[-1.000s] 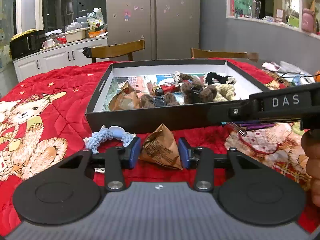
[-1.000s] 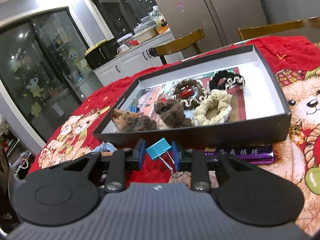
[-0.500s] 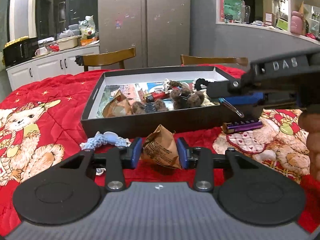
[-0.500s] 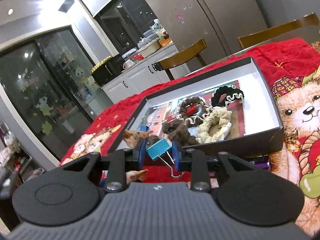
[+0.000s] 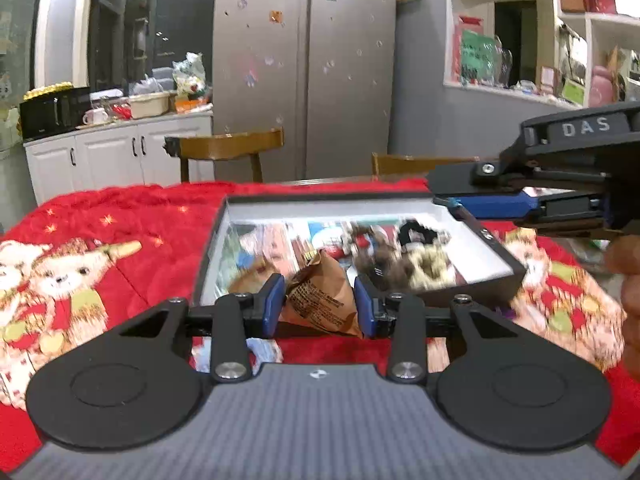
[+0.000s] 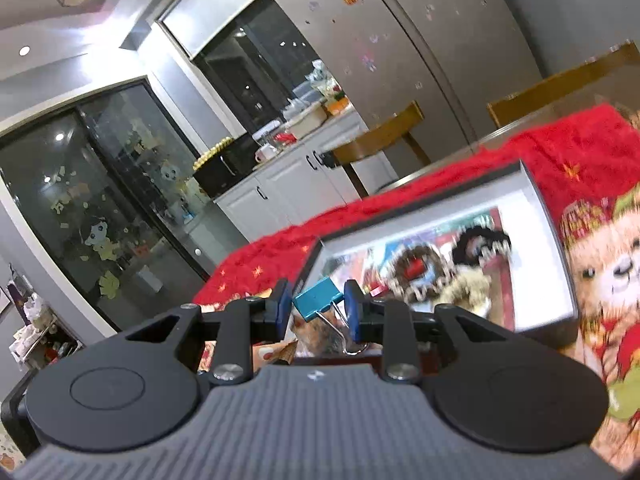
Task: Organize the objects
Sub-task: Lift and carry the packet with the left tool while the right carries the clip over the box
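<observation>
Both grippers are gripping: the left gripper [image 5: 319,305] is pinching a crinkled brown paper packet [image 5: 320,302], the right gripper [image 6: 317,312] a teal metal binder clip [image 6: 318,299], above the black tray [image 5: 460,296].

Warm indoor light fills both fisheye views, with a recessed ceiling spot [image 6: 24,50] flaring at upper left of the right wrist frame and glare washing the ceiling beside it. Motion blur smears the black box [image 5: 496,258] contents and red quilt [image 6: 576,148]; the refrigerator [image 6: 404,32] bows at the edges.
</observation>
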Motion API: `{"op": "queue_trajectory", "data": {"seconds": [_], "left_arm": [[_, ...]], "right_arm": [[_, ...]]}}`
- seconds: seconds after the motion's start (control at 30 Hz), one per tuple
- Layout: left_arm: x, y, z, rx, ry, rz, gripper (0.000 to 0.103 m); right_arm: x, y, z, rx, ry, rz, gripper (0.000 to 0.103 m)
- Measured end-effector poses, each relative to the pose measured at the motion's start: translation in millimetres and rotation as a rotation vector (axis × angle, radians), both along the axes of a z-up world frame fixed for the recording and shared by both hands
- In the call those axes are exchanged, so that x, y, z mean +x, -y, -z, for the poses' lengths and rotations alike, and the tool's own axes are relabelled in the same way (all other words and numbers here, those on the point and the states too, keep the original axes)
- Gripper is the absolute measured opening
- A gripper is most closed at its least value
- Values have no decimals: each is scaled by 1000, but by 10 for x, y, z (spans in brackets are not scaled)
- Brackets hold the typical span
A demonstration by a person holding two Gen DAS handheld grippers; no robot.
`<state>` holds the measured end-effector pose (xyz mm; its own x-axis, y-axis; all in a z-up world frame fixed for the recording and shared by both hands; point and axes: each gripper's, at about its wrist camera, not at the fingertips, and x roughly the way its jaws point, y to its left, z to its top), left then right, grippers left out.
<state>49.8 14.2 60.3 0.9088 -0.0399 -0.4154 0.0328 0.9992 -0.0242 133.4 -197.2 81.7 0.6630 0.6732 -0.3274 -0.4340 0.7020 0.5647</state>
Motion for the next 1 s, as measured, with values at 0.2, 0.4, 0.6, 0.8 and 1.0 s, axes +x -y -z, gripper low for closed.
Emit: {"op": "queue_trajectory", "data": {"seconds": [0.2,0.4,0.6,0.8,1.0], "left_arm": [[98,-113,-258,-22,48,-34,44],[308,-220,-464,-42,58,-69,45],[506,-336,-623,-45,82,-94,45],[713,-399,-653,-41,85,-104,45],[1005,-464,-583,-52,75,-106,45]], "right_arm": [[124,-78,-231,25,23,-9,32],[309,-160,-350,61,45,-23,32],[487,-236,-341,68,35,-22,32],[694,-315,-270,78,17,-20,32],[953,-445,-157,109,-20,-17,32]]}}
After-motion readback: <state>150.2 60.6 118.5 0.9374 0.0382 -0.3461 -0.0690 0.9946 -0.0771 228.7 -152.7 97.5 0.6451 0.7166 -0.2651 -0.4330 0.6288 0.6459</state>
